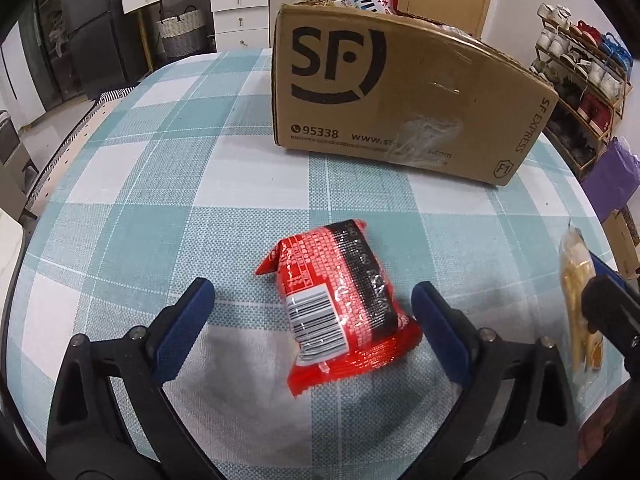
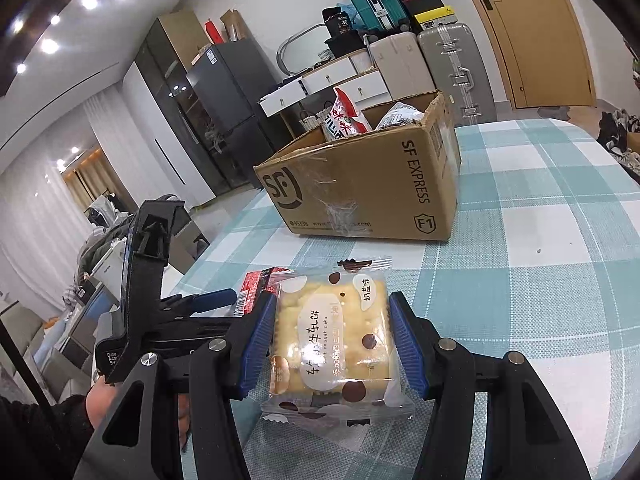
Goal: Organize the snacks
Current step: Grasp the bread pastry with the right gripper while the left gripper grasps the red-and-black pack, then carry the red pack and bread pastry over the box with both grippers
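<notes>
A red and black snack packet [image 1: 340, 300] lies on the checked tablecloth between the fingers of my left gripper [image 1: 312, 300], which is open and not touching it. My right gripper [image 2: 332, 324] is shut on a clear pack of yellow nougat crackers [image 2: 332, 332], its blue pads pressing both sides. That pack and the right gripper show at the right edge of the left wrist view [image 1: 580, 300]. The red packet shows behind the left gripper in the right wrist view [image 2: 260, 284]. An open SF Express cardboard box [image 1: 400, 92] [image 2: 360, 188] stands farther back with snack bags inside.
The table [image 1: 160, 160] has a teal and white checked cloth. Its left edge drops to the floor. A shoe rack [image 1: 580, 80] stands to the right. White drawers [image 1: 236, 12], a dark fridge [image 2: 224, 112] and suitcases [image 2: 452, 64] stand behind the table.
</notes>
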Motion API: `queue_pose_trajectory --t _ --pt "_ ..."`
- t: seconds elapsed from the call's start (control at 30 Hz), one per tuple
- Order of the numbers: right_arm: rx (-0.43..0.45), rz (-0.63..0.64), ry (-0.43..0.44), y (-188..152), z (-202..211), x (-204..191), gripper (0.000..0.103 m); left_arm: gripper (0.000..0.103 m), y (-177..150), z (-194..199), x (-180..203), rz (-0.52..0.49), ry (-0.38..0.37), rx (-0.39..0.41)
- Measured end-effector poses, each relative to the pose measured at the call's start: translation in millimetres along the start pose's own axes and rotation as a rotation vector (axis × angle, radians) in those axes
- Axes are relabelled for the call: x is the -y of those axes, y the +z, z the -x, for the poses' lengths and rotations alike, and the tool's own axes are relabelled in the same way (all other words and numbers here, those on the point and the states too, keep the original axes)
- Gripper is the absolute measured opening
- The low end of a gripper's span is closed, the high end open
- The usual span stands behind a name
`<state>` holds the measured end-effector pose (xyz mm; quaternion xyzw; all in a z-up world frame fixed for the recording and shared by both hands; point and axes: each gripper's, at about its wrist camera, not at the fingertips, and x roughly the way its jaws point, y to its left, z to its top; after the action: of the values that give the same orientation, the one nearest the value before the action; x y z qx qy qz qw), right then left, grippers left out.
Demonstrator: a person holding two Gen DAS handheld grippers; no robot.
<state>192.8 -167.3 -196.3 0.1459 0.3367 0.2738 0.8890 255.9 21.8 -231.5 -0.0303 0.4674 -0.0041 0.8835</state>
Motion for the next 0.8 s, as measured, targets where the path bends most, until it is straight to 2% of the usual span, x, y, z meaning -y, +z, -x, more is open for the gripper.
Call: queue_pose_trajectory --t 0.1,0.17,0.27,0.37,0.53,0.8 --pt "0.004 0.004 -0.002 0.0 0.7 -0.5 0.058 0.085 -3.5 3.4 0.3 -0.008 -0.009 0.015" --pt "0.006 0.004 -0.004 -0.1 1.2 -0.2 0.058 0.057 -5.5 7.8 1.8 -0.029 -0.013 0.032" --pt "0.008 -0.004 -0.008 0.0 1.3 1.6 0.058 0.047 -8.6 12.8 0.5 -0.040 -0.023 0.032" --pt "0.010 -0.010 -0.013 -0.2 1.8 1.7 0.058 0.044 -10.2 17.0 -5.7 -0.024 -0.060 0.026" --pt "0.013 -0.008 -0.021 -0.7 4.0 -0.2 0.058 0.044 -17.6 28.6 -3.1 -0.049 -0.076 0.038" --pt "0.014 0.006 -0.054 0.5 4.9 -3.6 0.058 0.044 -24.3 69.7 -7.0 -0.058 -0.081 0.115"
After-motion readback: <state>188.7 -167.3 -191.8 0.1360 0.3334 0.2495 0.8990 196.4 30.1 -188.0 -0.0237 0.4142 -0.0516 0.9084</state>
